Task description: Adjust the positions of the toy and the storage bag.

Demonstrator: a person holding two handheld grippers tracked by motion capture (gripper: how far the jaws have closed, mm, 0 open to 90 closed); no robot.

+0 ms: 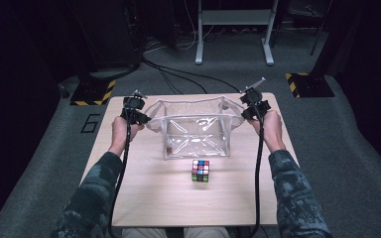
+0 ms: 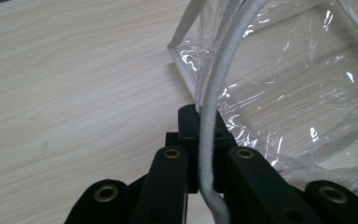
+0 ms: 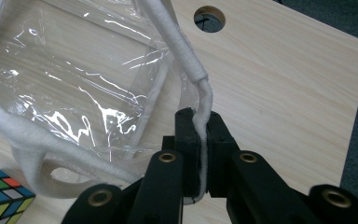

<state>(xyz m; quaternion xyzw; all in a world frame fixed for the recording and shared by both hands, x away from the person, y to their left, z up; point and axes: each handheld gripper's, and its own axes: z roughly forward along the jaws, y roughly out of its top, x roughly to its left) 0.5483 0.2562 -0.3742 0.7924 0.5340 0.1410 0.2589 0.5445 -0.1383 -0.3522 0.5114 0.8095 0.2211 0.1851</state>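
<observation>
Nearest the high view's camera are the person's two forearms in camouflage-patterned sleeves [image 1: 96,191], entering from the bottom edge. Each hand holds one gripper, two in all, each with a black cable trailing back toward the person.

Count of items on the wooden table [image 1: 144,198]: one clear plastic bag [image 1: 196,130], one puzzle cube [image 1: 200,170].

The left gripper [image 1: 135,113] sits at the bag's left side. In the left gripper view its jaws are closed on a white rope handle [image 2: 212,112], which runs up between them, with the bag's clear wall and white-trimmed edge just beside.

The right gripper [image 1: 254,106] sits at the bag's right side. In the right gripper view its jaws are pinched tight on a second white rope handle [image 3: 200,116], flattened between them.

The bag lies at the middle of the far half of the table, held open between the two grippers, mouth spread wide. Its material is transparent and creased, with glare patches; the wood grain shows through it. Seams are edged in white.

The cube rests on the table just in front of the bag, apart from both grippers. Its faces are mixed colours. One round hole [image 3: 209,18] pierces the tabletop near the far right corner.
</observation>
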